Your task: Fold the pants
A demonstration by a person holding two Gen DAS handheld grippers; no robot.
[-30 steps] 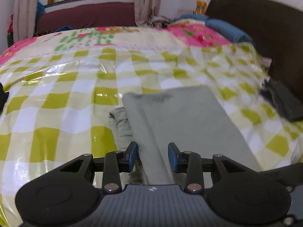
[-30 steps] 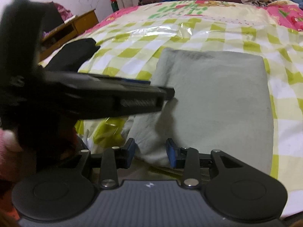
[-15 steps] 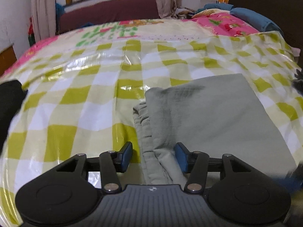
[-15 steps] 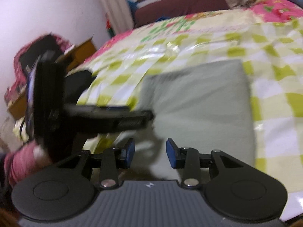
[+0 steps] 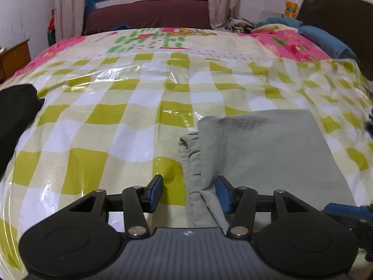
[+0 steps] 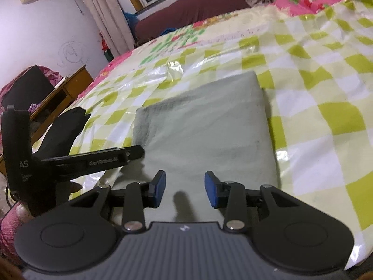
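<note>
The grey-green pants point(image 5: 268, 149) lie folded into a flat rectangle on the checked bed cover; they also show in the right wrist view point(image 6: 207, 126). The gathered waistband edge point(image 5: 191, 163) sticks out at the fold's left side. My left gripper point(image 5: 189, 193) is open and empty, just above the near left edge of the pants. My right gripper point(image 6: 185, 191) is open and empty over the near edge of the pants. The left gripper's body point(image 6: 77, 161) shows to the left in the right wrist view.
A yellow-and-white checked plastic cover point(image 5: 112, 116) spreads over the bed. A black garment point(image 5: 16, 116) lies at the left edge, also in the right wrist view point(image 6: 63, 128). A wooden cabinet point(image 6: 63, 93) stands left of the bed. A dark headboard point(image 5: 338, 23) is at right.
Both grippers have pulled back and risen from the pants. The left gripper has shifted left, so the pants now sit to its right. Both stay open.
</note>
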